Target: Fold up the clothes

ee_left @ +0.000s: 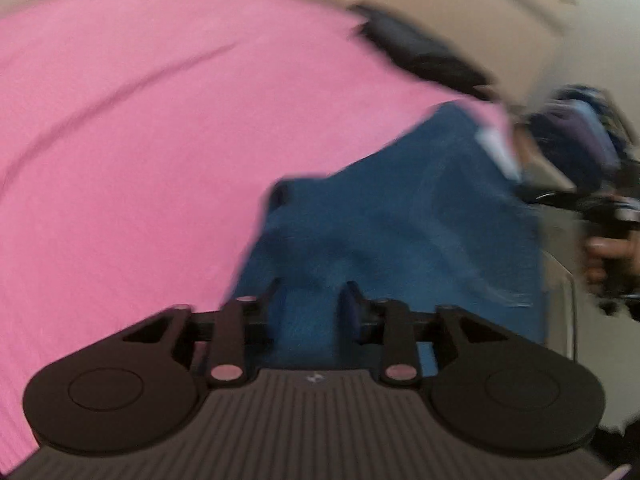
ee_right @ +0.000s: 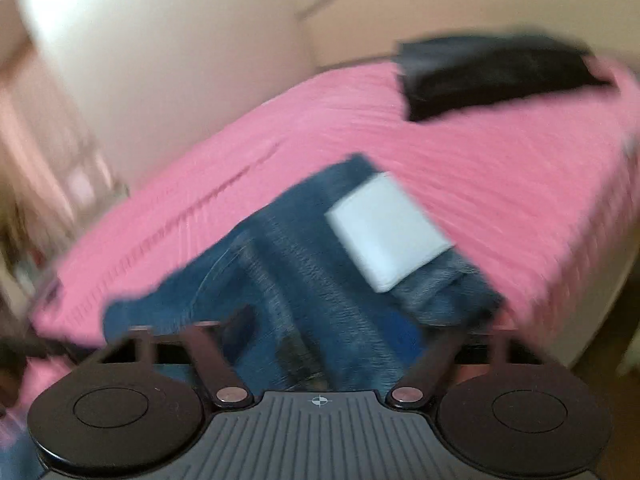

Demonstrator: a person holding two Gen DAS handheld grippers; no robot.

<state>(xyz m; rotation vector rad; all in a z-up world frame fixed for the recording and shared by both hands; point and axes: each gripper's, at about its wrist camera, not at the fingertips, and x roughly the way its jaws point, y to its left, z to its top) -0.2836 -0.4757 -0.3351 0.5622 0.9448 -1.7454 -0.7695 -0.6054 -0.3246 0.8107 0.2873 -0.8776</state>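
With your left gripper (ee_left: 312,300) pinching the jeans (ee_left: 392,216) over the pink bed (ee_left: 120,140) and your right gripper's (ee_right: 320,344) grip unclear in blur, fast swinging could tug denim free.

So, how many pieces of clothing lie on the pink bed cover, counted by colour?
Blue jeans, with a white pocket lining showing: 1
Black folded garment: 1
Total: 2, both on the pink cover.
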